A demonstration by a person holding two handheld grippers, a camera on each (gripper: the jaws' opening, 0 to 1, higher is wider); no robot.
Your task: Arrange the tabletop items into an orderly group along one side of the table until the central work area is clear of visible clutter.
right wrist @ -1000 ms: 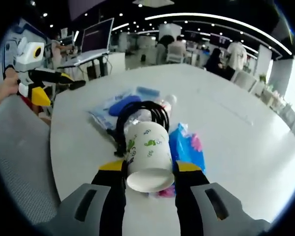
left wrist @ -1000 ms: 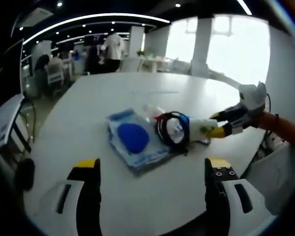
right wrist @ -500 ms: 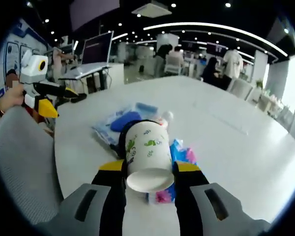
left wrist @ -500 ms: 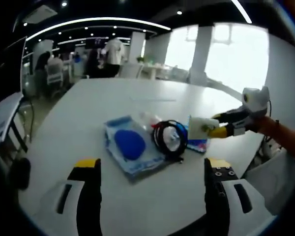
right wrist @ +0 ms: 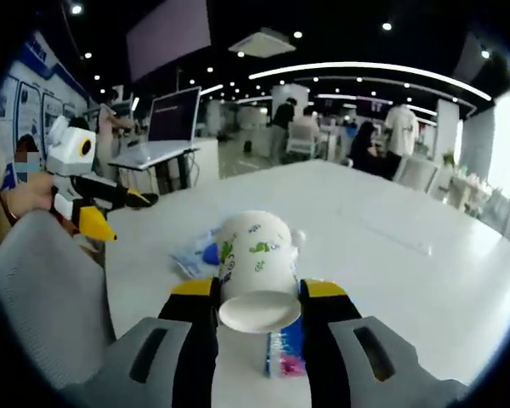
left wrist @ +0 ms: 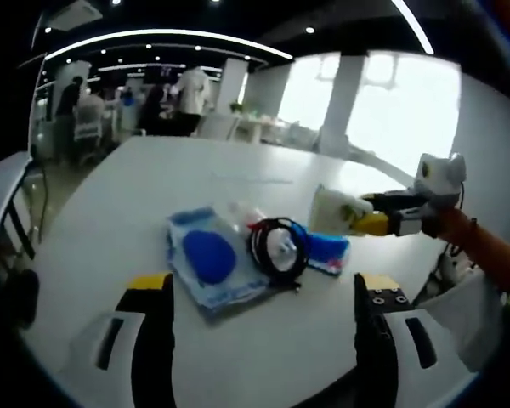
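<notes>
White paper cup with green print (right wrist: 257, 272), clamped sideways in the right gripper (right wrist: 257, 299), hangs above the white round table (left wrist: 238, 161); left gripper (left wrist: 259, 293) gapes wide, holding nothing.

a large white table (left wrist: 153, 178) with a rounded edge carries a small cluster of things near its middle. a clear plastic pouch (left wrist: 211, 274) with blue trim lies flat on it, a blue oval shape showing through. just beside it rests a coiled black cable (left wrist: 274, 248), touching a blue packet (left wrist: 327, 252) with pink marks. in the right gripper view the table's (right wrist: 391, 246) far half is bare, and the packet (right wrist: 286, 350) lies close below the camera.
</notes>
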